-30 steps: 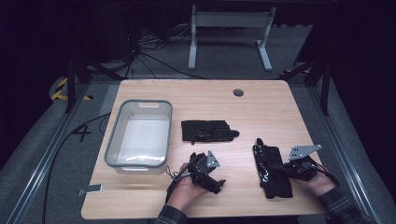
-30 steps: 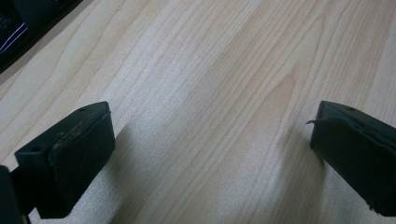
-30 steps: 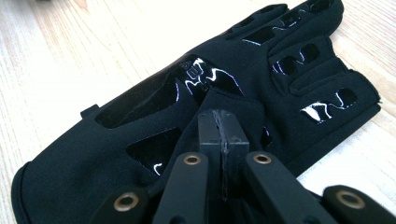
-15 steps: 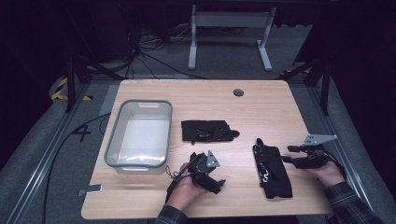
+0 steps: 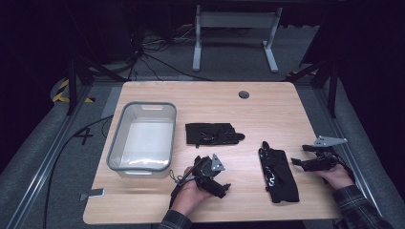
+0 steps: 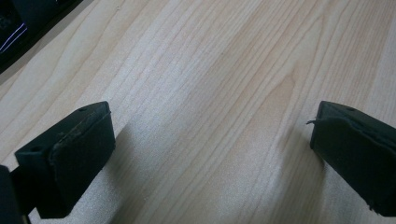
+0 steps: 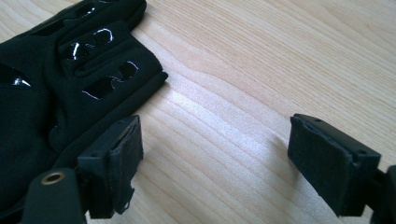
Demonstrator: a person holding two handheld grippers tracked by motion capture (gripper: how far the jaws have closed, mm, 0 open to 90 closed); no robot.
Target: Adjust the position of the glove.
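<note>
Two black gloves lie on the surface, and the nearer glove (image 5: 278, 174), long axis running toward the near edge, sits just left of the right gripper (image 5: 305, 155), whose empty jaws have just been opening.

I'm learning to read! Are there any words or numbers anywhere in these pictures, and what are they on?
No words or numbers can be read.
Near glove: shiny marks, too small and blurred to read as letters.
Far glove: faint pale marks, too blurred to read.
Floor left of the table: a dark cross-shaped mark that looks a bit like "4"; I cannot tell which.
Clear bin: no label seen.
</note>
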